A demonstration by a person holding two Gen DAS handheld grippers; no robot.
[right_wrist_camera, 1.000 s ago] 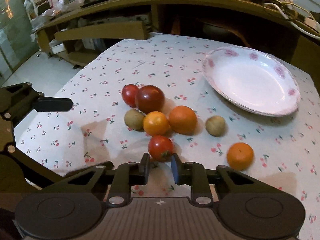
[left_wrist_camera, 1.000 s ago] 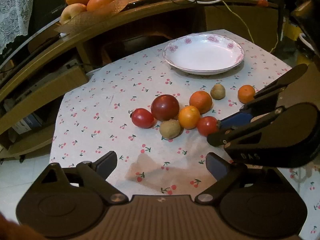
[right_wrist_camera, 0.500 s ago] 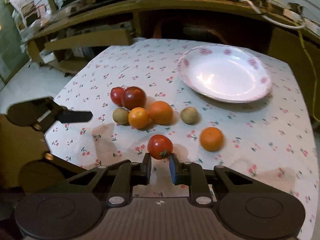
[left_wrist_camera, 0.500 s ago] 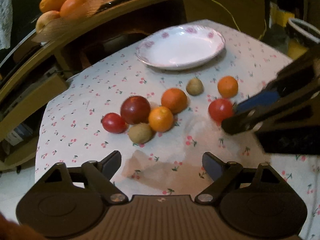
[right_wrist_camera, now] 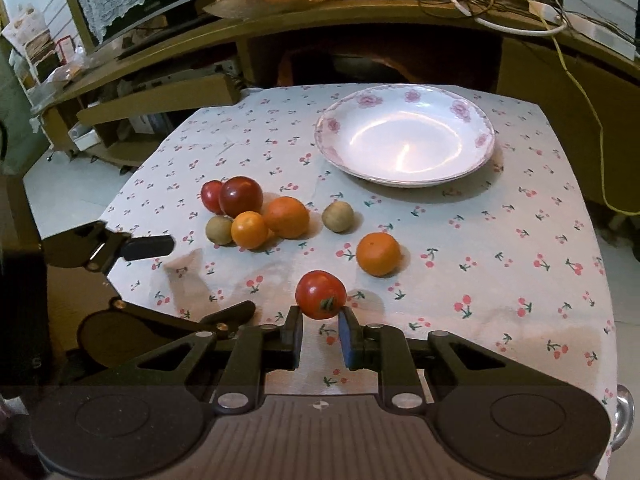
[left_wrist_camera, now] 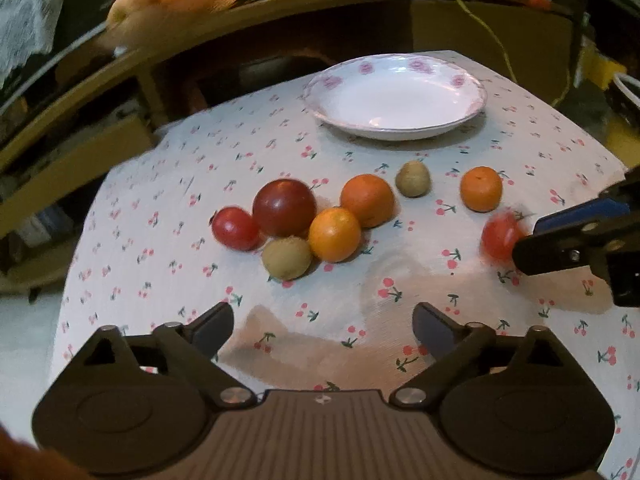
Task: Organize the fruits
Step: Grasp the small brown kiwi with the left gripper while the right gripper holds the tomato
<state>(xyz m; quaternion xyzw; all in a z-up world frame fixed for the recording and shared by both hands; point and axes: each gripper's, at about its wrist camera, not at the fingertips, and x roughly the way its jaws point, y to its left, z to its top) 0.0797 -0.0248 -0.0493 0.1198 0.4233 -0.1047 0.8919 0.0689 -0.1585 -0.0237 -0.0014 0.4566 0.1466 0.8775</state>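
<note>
One white plate (right_wrist_camera: 404, 136) with pink flowers on its rim stands at the far side of the worktop (right_wrist_camera: 500, 240), and nothing lies in it. Farther back, on a wooden shelf (right_wrist_camera: 360, 12), a shallow bowl (right_wrist_camera: 276, 0) holds several orange and pale fruits; their exact count is hidden by its rim and the edge of the view.

Eight fruits show in all on or over the cherry-print cloth. Two are tomatoes: one (right_wrist_camera: 321, 294) is clamped between the jaws of the right gripper (right_wrist_camera: 321, 330), nearest the camera and apart from the rest, and the other (left_wrist_camera: 235, 228) sits at the left end of the cluster. One dark red apple (right_wrist_camera: 241, 196) touches that second tomato. Three oranges: two (right_wrist_camera: 286, 217) (right_wrist_camera: 249, 229) in the cluster, one (right_wrist_camera: 378, 253) alone to the right. Two kiwis: one (right_wrist_camera: 219, 230) against the cluster, one (right_wrist_camera: 338, 217) just beside it.

Jaws of the left gripper (left_wrist_camera: 322, 330) stand wide apart with nothing between them.
</note>
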